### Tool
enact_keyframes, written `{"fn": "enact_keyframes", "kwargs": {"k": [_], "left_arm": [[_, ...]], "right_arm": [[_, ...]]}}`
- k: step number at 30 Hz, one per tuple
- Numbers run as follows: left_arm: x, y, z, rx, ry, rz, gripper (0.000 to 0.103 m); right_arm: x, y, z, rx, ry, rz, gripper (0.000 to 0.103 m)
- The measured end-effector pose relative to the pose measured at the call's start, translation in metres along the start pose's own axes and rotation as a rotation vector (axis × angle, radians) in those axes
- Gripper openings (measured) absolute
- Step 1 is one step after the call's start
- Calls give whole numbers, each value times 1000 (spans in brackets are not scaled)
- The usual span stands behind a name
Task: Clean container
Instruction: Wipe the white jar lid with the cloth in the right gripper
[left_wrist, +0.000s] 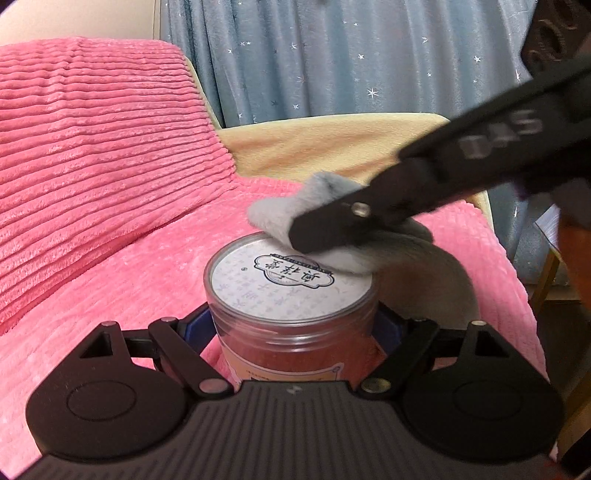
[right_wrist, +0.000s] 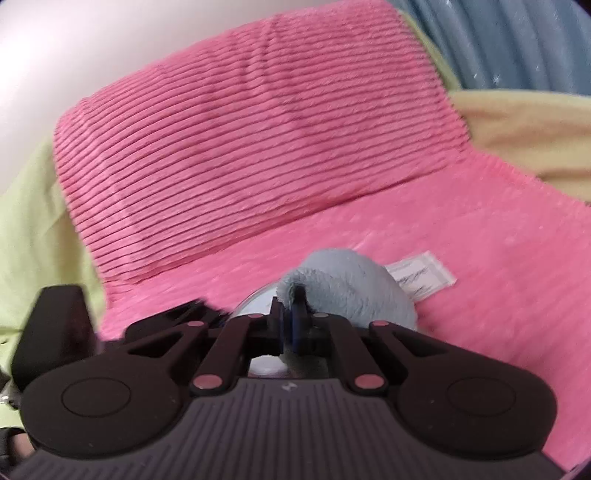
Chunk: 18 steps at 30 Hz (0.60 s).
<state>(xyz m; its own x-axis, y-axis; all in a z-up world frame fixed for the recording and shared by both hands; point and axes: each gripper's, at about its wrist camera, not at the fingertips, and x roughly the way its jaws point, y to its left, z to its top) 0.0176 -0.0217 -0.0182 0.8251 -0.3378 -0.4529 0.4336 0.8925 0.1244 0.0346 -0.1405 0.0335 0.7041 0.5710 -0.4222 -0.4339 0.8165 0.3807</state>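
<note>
Clamped at its smooth, likely slippery sides by the left gripper (left_wrist: 295, 325), the rigid container (left_wrist: 291, 317) is steadied; the soft cloth (left_wrist: 325, 221) is pinched by the right gripper (right_wrist: 291, 314).

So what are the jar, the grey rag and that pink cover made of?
The jar looks like clear, glossy plastic: you can see through its wall, and its rim glints. Its lid carries a printed, matt label, probably paper. The rag seems soft fleece or microfibre, fuzzy at its edges. The pink cover looks like plush ribbed fabric, perhaps corduroy-style fleece.

One container (left_wrist: 291, 306), one grey cloth (left_wrist: 332, 229), two grippers, one pink blanket (left_wrist: 92, 166).
</note>
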Motion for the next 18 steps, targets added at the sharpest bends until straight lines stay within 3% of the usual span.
{"fn": "enact_keyframes", "kwargs": {"k": [5, 8, 14, 18], "left_arm": [[2, -1, 2, 7, 4, 7, 85], [3, 1, 2, 4, 5, 7, 85], [3, 3, 2, 2, 3, 1, 85], [1, 3, 1, 7, 4, 0, 85]], "right_arm": [[11, 11, -4, 23, 20, 98, 3], [21, 8, -1, 47, -11, 107, 1], [21, -3, 5, 25, -58, -20, 1], [5, -10, 2, 26, -22, -26, 1]]}}
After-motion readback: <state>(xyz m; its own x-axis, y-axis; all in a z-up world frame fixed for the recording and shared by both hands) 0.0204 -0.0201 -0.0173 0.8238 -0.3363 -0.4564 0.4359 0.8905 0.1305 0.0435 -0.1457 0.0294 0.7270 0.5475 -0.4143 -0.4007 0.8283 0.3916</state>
